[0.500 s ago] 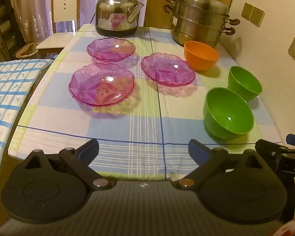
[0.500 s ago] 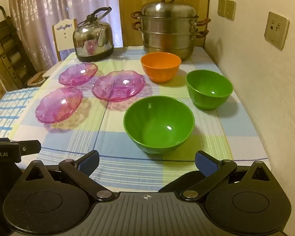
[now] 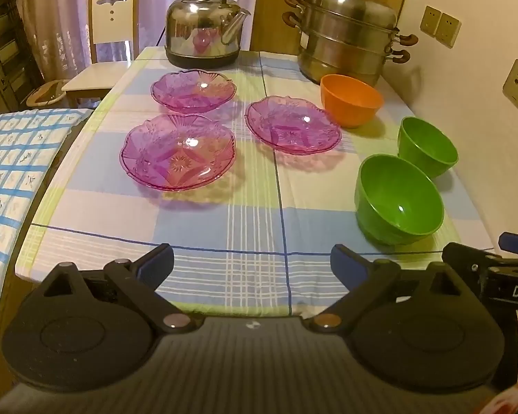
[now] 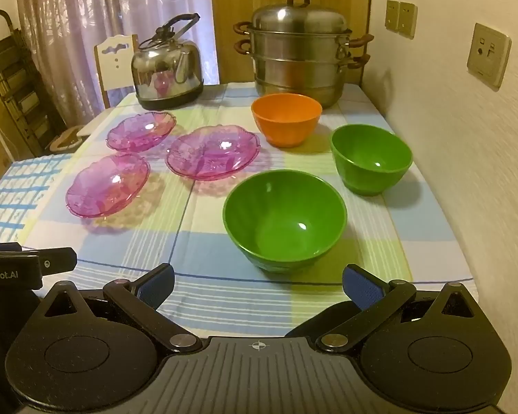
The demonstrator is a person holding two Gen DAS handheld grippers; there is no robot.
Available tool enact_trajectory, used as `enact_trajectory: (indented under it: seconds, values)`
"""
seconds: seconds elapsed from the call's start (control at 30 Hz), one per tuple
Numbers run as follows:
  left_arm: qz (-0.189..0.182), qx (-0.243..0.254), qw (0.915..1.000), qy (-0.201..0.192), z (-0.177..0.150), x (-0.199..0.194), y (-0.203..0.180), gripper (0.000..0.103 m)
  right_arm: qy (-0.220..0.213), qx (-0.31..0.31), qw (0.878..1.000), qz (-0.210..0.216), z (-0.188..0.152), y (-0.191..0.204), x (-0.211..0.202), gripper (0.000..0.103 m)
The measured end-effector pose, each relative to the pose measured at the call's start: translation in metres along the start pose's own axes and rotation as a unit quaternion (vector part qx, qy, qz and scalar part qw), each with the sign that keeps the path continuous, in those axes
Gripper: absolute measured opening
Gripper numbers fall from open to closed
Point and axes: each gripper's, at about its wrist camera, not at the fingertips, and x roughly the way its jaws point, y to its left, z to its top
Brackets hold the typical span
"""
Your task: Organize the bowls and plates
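Three pink glass plates lie on the checked tablecloth: a near one [image 3: 178, 151] [image 4: 107, 185], a far one [image 3: 192, 90] [image 4: 141, 131] and a right one [image 3: 292, 124] [image 4: 212, 151]. A large green bowl [image 3: 399, 198] [image 4: 285, 219], a smaller green bowl [image 3: 427, 145] [image 4: 371, 157] and an orange bowl [image 3: 350, 99] [image 4: 286, 118] stand to the right. My left gripper [image 3: 252, 262] is open and empty above the table's near edge. My right gripper [image 4: 259, 284] is open and empty just before the large green bowl.
A steel kettle [image 3: 205, 34] [image 4: 167, 74] and a stacked steel steamer pot [image 3: 348, 41] [image 4: 298, 48] stand at the table's far end. A wall [image 4: 466, 158] with sockets runs along the right. A white chair [image 3: 108, 34] stands far left. A blue checked cloth [image 3: 7, 172] lies left.
Both grippers have barely shifted. Everything on the table is where it was.
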Motion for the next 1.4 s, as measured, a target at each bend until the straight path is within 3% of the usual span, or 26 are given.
enact_trajectory:
  seconds: [1.4]
  values:
    - [-0.013,0.009,0.9999,0.006,-0.0031,0.0011,-0.0073,0.097,-0.005,0.005,1.000,0.000,0.0030,0.0060,-0.0026,0.103]
